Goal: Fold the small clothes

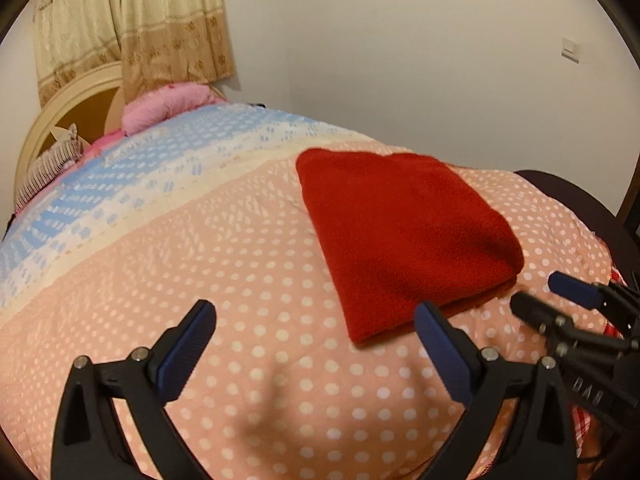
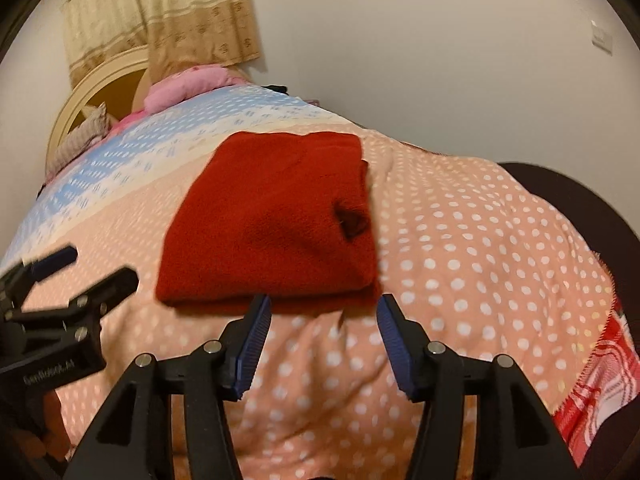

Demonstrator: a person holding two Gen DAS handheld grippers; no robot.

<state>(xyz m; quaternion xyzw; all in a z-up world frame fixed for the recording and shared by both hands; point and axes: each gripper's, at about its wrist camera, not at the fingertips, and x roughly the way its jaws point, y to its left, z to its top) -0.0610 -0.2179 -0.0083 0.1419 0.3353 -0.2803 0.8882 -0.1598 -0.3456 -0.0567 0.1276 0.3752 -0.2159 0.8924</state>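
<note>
One quilt (image 1: 240, 280) is filling both frames | red garment (image 2: 272, 220) is lying folded at centre, looking soft, light, fleecy; near doubled edge is offering the best hold | left gripper (image 1: 316, 340) and right gripper (image 2: 324, 340) are hanging released, empty.

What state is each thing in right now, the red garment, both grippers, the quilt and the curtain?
Red garment: folded into a compact rectangle, lying flat on the quilt, not gripped.
Left gripper: jaws wide open, empty, just short of the garment's near edge.
Right gripper: jaws open, empty, at the garment's near edge.
Dotted quilt: spread over the bed, slightly rumpled.
Curtain: hanging drawn behind the headboard.
</note>
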